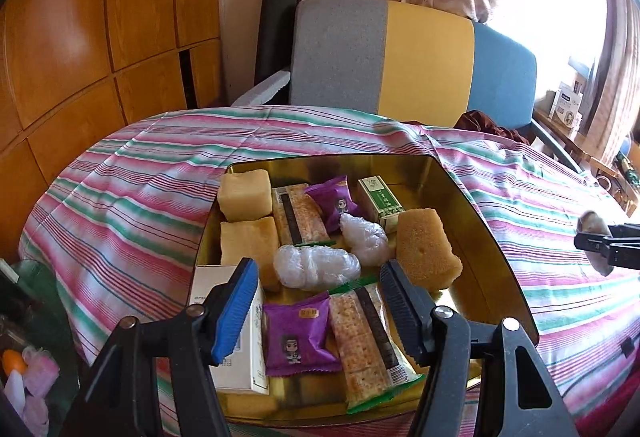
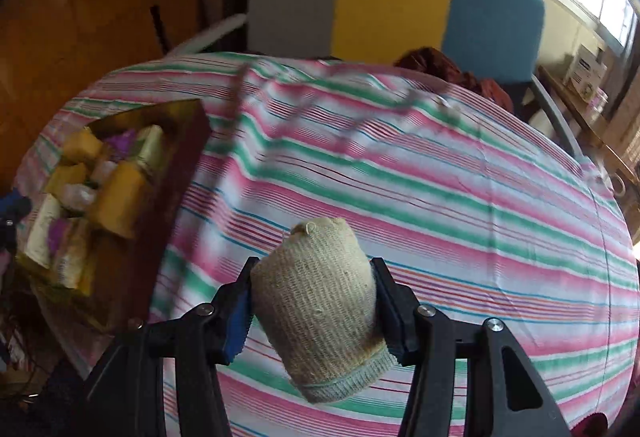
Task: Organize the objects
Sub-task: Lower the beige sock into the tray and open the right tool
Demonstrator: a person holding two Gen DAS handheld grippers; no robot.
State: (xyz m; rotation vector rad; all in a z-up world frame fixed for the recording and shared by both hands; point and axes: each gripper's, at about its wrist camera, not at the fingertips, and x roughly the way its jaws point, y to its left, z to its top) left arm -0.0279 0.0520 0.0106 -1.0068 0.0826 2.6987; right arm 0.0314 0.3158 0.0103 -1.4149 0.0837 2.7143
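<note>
Grippers are working over a table under a striped cloth point(image 2: 440, 173). Right gripper point(image 2: 312, 301) is clamping a rolled beige sock point(image 2: 320, 301) between both fingers and carrying it above the cloth, well to the right of the tin. Left gripper point(image 1: 320, 309) is hanging with its jaws apart and empty over the near end of a gold tin point(image 1: 496, 249). Tin is holding yellow sponges point(image 1: 426, 249), purple snack packets point(image 1: 298, 333), cracker packs point(image 1: 368, 341), clear plastic bundles point(image 1: 316, 267) and small boxes point(image 1: 378, 197). Beyond, a grey, yellow and blue chair back point(image 1: 428, 57) is standing behind the table.
</note>
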